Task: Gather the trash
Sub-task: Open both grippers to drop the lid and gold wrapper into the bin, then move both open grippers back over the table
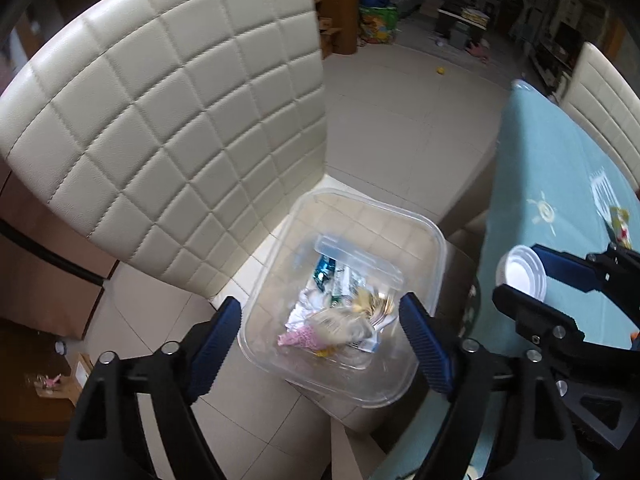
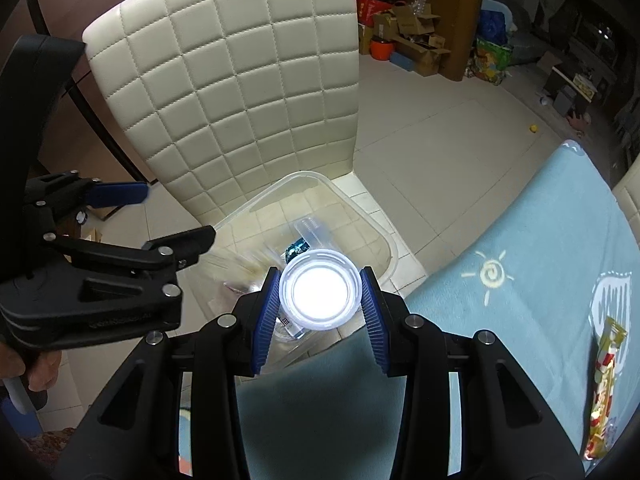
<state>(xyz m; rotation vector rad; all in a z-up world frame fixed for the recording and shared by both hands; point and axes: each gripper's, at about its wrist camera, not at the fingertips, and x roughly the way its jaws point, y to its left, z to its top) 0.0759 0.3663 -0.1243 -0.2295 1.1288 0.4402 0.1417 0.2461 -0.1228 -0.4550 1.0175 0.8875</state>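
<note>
A clear plastic bin (image 1: 430, 240) stands on the seat of a cream quilted chair (image 1: 168, 120) and holds mixed trash (image 1: 340, 312): wrappers, paper, a pink piece. My left gripper (image 1: 320, 332) is open and empty right above the bin. My right gripper (image 2: 320, 292) is shut on a white plastic cup (image 2: 320, 290) and holds it over the bin's near edge (image 2: 384, 240). In the left wrist view the cup (image 1: 520, 274) and right gripper (image 1: 532, 272) show at the right. A candy wrapper (image 2: 604, 384) lies on the blue tablecloth (image 2: 520, 280).
The table with the blue cloth (image 1: 560, 200) is to the right of the chair, with a second cream chair (image 1: 608, 96) behind it. The tiled floor (image 1: 400, 112) stretches behind, with boxes and clutter (image 2: 408, 36) far back.
</note>
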